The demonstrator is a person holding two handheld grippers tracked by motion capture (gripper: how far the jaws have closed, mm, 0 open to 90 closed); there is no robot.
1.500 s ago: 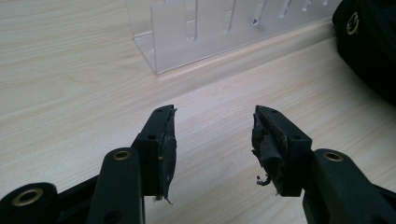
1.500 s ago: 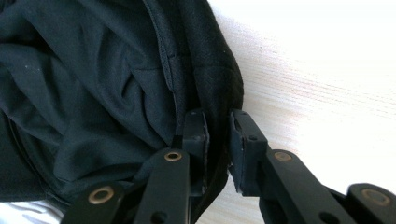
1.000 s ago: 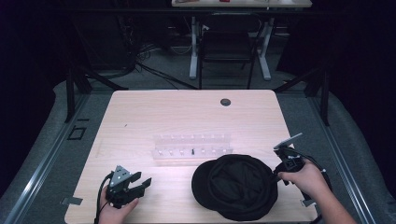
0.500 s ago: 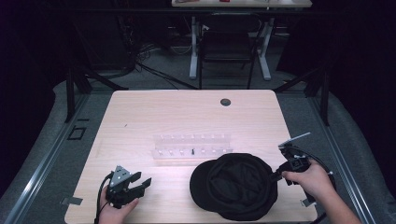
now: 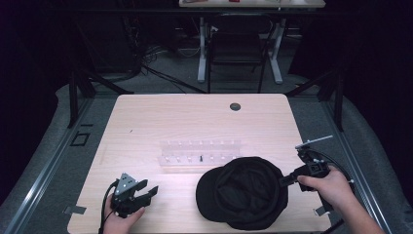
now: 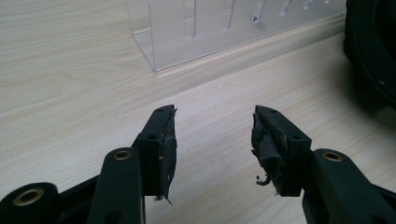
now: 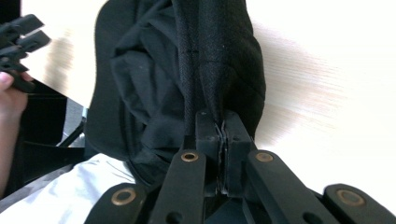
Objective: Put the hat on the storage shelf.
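Two claws are at the near edge of the bench (image 5: 146, 122), one in each hand. One black cap (image 5: 243, 192) lies near the bench's near right corner. One clear plastic rack (image 5: 199, 153) sits in the middle of the bench, just behind the cap.

The right claw (image 5: 283, 180) is clenched tight on the edge of the cap. In the right gripper view its two black jaws are pressed together with a fold of the cap's cloth pinched between them. The right hand (image 5: 328, 185) holds it close to the right edge of the bench.

The left claw (image 5: 148, 192) is released. Its jaws stand apart with nothing between them, and bare wood shows in the gap in the left gripper view. It sits low by the near left part of the bench, well apart from the cap. The left hand (image 5: 122, 219) grips it from below. The corner of the rack is ahead of it.

One small dark round spot (image 5: 235, 106) is near the far edge of the bench. One small dark thing (image 5: 200, 157) stands in the rack; I cannot tell what it is.

The far half of the bench is bare wood, and so is the left side. The cap's near rim lies close to the near edge.
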